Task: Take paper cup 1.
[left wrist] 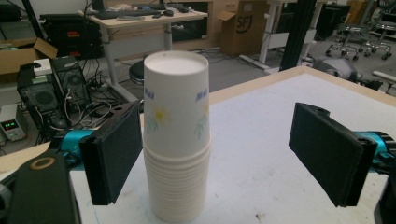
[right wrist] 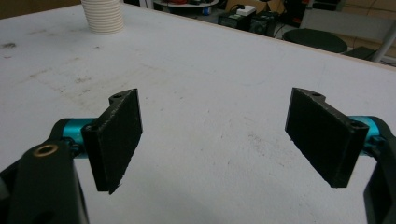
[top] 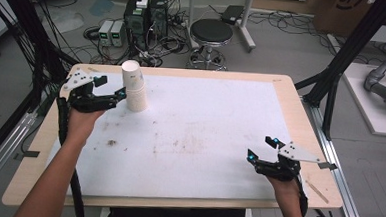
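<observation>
Left gripper view: black jaws set wide apart, the left one close beside the cup stack (left wrist: 176, 140), the right one well clear, nothing clamped. Stack standing upside down on the white bench (left wrist: 280, 154), closed base of the top cup uppermost, faint flower print on its wall, a ribbed band of nested rims below down to the bench top. Probably very light and thin-walled paper, so easily crushed or dented by a hard squeeze, and easily tipped by a sideways nudge from a jaw. Smooth tapered wall likely to slide out of a loose grip. Best hold judged to be low on the top cup's wall, just above the rims, with a gentle close; a hold on the ribbed band would likely lift the whole stack instead of one cup. Nested cups may stick together, so some steadying of the lower ones may be needed. High view, nearer the person: right gripper (top: 263, 148) near the bench's front right corner, jaws likewise apart and empty, well away from the stack. Farther back at the left: left gripper (top: 122, 92) reaching the stack's side. Beyond the bench: a stool (top: 211, 32) and computer boxes (top: 146, 17) among cables on the floor.
</observation>
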Demonstrator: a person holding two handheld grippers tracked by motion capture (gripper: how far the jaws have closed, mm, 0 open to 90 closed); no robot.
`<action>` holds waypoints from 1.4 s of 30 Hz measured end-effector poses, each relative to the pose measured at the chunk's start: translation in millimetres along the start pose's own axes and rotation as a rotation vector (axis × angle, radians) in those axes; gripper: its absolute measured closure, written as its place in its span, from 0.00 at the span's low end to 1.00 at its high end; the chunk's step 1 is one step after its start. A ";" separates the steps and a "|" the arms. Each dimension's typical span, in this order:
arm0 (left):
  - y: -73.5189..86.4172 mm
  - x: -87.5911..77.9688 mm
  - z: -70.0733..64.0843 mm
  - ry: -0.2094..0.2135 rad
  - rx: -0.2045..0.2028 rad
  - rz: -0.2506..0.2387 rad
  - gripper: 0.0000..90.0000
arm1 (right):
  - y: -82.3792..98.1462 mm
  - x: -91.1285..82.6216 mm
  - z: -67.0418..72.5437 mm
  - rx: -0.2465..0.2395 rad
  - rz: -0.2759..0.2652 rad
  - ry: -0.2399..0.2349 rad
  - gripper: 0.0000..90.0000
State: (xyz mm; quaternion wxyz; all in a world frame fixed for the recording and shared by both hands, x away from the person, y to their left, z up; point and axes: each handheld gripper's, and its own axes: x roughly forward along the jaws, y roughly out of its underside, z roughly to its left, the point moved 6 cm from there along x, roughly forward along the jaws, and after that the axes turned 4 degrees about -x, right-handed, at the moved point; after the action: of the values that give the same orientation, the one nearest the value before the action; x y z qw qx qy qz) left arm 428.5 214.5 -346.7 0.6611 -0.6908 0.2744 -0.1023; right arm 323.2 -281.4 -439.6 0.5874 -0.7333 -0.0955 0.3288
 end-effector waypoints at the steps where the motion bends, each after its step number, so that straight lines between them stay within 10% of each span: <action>1: -3.1 2.8 1.4 0.002 -0.003 0.007 0.19 | -0.3 -0.5 -0.4 -0.004 0.000 0.002 0.21; 29: -15.0 89.9 28.3 -0.015 -0.064 0.151 0.19 | -0.7 -2.6 -0.9 -0.007 0.000 0.002 0.21; 42: -9.9 98.6 29.8 -0.005 -0.061 0.147 0.34 | -0.9 -3.7 -0.8 -0.012 0.000 0.005 0.21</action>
State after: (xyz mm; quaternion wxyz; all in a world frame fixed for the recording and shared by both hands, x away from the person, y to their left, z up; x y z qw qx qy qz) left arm 527.6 189.1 -362.0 0.6462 -0.6888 0.3257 -0.0433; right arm 321.1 -283.8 -437.4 0.5833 -0.7377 -0.0959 0.3261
